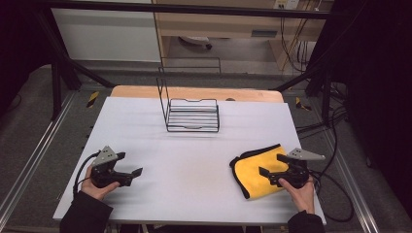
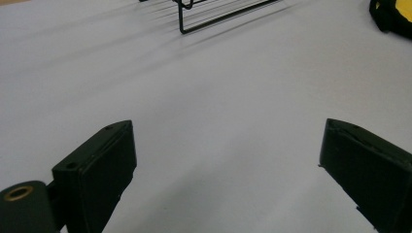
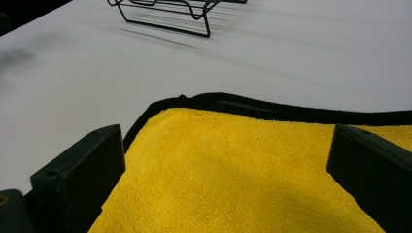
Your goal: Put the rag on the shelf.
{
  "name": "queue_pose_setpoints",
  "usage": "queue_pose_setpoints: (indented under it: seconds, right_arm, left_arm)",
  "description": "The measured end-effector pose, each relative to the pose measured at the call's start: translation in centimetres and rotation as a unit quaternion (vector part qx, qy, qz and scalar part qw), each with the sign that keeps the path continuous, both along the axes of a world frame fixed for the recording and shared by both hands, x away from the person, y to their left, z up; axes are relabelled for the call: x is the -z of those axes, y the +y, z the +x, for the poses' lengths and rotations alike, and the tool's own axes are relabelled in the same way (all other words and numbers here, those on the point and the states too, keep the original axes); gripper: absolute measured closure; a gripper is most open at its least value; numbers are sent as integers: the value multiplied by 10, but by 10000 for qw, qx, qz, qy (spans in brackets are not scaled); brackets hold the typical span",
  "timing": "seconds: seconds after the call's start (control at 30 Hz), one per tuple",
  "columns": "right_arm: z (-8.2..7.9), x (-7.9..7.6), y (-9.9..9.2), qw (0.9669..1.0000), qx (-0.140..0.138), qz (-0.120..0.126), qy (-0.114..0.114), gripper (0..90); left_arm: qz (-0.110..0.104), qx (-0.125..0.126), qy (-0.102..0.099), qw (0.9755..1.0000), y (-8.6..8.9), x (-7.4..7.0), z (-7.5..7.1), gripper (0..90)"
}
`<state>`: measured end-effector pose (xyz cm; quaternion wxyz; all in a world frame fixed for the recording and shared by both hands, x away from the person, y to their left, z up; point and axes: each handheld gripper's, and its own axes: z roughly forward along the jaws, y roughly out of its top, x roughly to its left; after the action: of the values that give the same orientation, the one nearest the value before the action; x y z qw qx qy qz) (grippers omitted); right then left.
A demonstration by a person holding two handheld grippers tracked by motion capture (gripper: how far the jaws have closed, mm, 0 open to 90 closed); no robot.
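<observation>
A folded yellow cloth with a black edge [image 1: 252, 171] lies near the table's front right. My right gripper [image 1: 272, 166] hovers just over it, jaws wide apart with nothing pinched; the right gripper view looks across the yellow cloth [image 3: 233, 174] between both jaws. At the front left, my left gripper [image 1: 130, 164] stands open above bare white table. A black wire rack [image 1: 192, 114] sits at the middle back, its near edge also visible as the wire rack [image 2: 214, 12] in the left gripper view and the wire rack [image 3: 165, 14] in the right one.
The white table top [image 1: 194, 160] runs to a wooden strip [image 1: 194, 92] at the back. Metal frame rails and cables flank both sides. Black cables trail from each gripper off the table's edges.
</observation>
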<state>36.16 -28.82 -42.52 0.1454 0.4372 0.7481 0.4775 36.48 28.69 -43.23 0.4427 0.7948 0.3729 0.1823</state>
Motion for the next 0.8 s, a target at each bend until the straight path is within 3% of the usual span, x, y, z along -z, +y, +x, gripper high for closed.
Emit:
queue_pose_setpoints:
  seconds: [0.33,0.63,0.8]
  right_arm:
    - [-1,-1,4,9999,50,-135,65,19]
    - [0,-5,22,9990,71,-434,25,50]
    - [3,-7,35,9986,51,-488,175,72]
  left_arm:
    - [21,9,16,10000,0,1,-1,61]
    - [24,-7,-3,10000,0,1,-1,62]
    - [77,7,-7,10000,-1,1,-1,63]
